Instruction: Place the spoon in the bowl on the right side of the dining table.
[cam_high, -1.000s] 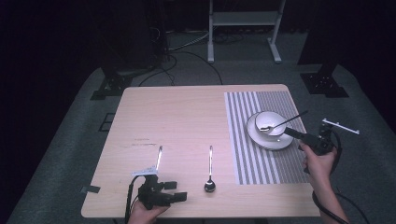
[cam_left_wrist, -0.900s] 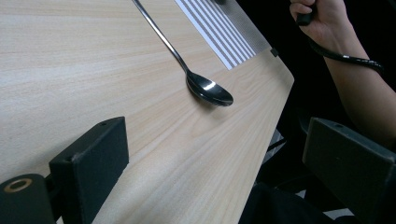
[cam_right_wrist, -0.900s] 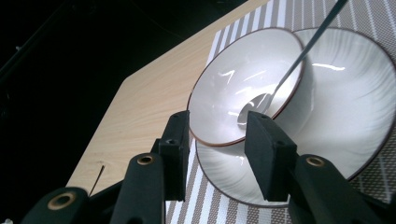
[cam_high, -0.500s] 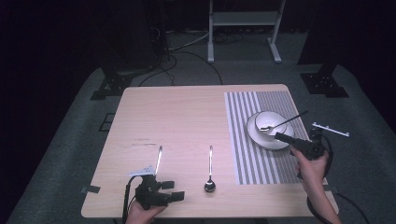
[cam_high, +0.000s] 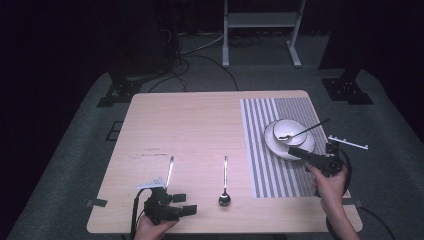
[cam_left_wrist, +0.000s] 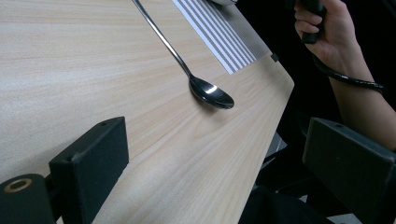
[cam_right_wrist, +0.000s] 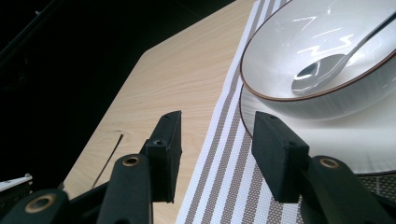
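A person stands at the near edge of a pale wooden tabletop (cam_high: 200, 125) with a pair of tongs in each hand. The left tongs (cam_high: 186, 210) rest low at the near left corner, jaws spread wide apart with nothing between them, aimed across the wood toward a dark-bowled spoon (cam_high: 224, 198) that lies alone near the front edge, its handle running away from the person. In the left gripper view that spoon (cam_left_wrist: 212, 93) sits well ahead of the open jaws, not touching them.

On the right lies a grey and white striped placemat (cam_high: 260, 150). On it sits a white plate (cam_high: 272, 145) carrying a white bowl (cam_high: 290, 131) with a thin brown rim, and a second spoon (cam_high: 300, 132) leans inside the bowl, its handle poking out over the far right side. The right tongs (cam_high: 295, 150) hover just beside the plate's near edge, jaws parted and empty. A slim piece of cutlery (cam_high: 170, 170) lies on the wood beyond the left tongs; I cannot tell what kind.
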